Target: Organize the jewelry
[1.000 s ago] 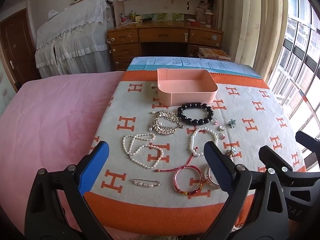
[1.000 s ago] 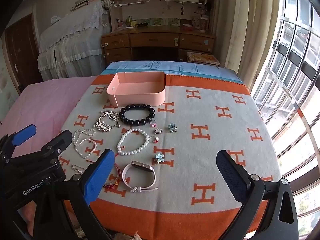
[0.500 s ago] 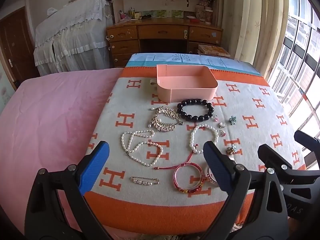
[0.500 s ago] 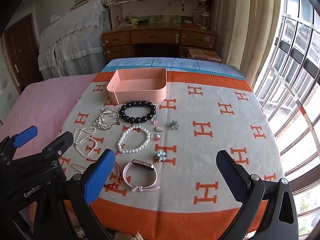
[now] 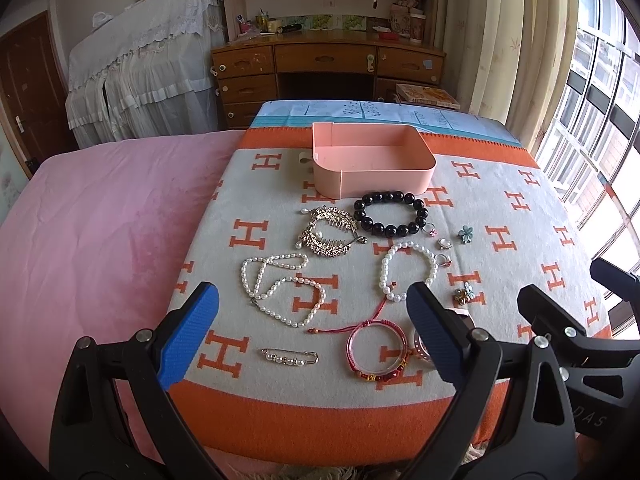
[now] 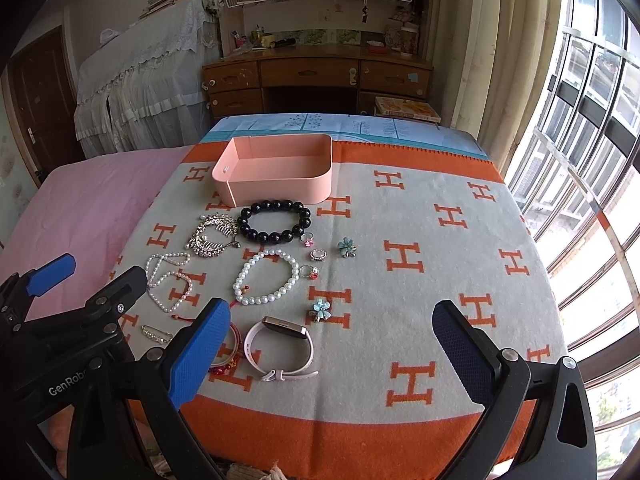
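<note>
- A pearl necklace [image 5: 280, 286], a silver brooch [image 5: 330, 232], a black bead bracelet [image 5: 390, 214], a pearl bracelet [image 5: 408, 270] and a pink tray [image 5: 372, 160] are seen on the blanket [image 5: 500, 216], all ahead of the left gripper [image 5: 312, 336], whose jaws are spread wide and grasp nothing.
- One pearl pin [image 5: 290, 357] and one red bangle [image 5: 376, 350] lie between those jaws.
- One white watch [image 6: 280, 350] lies between the spread, unloaded jaws of the right gripper [image 6: 332, 344], nearer its left jaw.
- Three rings and two flower pieces are counted beyond them.

blanket [image 6: 440, 280]: grey, orange H pattern | tray [image 6: 280, 190]: pink | bead bracelet [image 6: 274, 222]: black
</note>
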`<state>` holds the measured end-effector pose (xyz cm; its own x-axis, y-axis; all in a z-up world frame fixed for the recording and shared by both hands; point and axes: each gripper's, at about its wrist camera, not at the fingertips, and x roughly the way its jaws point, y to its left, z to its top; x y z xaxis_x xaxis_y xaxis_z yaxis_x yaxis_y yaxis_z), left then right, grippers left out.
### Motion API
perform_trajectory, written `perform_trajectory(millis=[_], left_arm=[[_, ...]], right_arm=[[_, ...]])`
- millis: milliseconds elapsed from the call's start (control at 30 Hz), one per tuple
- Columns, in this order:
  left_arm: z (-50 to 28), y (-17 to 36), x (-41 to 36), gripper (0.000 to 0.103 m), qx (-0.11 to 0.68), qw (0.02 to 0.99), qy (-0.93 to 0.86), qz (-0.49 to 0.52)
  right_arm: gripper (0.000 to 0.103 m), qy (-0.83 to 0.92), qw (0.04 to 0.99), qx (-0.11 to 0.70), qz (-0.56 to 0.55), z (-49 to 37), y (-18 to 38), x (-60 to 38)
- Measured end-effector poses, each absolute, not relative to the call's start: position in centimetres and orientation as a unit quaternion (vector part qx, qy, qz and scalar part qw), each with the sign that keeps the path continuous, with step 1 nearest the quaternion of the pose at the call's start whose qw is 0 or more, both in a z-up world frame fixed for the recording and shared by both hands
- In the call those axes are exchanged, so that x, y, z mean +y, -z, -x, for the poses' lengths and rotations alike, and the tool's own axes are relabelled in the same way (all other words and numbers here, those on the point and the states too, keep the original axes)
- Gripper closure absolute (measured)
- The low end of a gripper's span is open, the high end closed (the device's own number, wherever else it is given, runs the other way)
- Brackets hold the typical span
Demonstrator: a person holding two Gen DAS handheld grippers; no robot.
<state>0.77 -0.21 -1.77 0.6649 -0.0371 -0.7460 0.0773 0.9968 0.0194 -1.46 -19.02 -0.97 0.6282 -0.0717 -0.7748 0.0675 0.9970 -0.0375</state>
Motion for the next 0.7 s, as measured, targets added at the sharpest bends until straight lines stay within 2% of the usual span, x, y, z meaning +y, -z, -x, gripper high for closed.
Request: perform_trajectory(millis=[433,700], left_arm=[[-0.81,1.87,-0.21,0.009,0.416,0.908,0.032,-0.026],[-0.47,1.55,-0.15,0.009,0.413,0.91,0.035,-0.021]], right_arm=[[0.007,0.035,0.902,0.429,0.006,1.71,0.91,-18.74],[0.008,0.036,0.904,0.426,0.01,2.39,0.35,-18.4]])
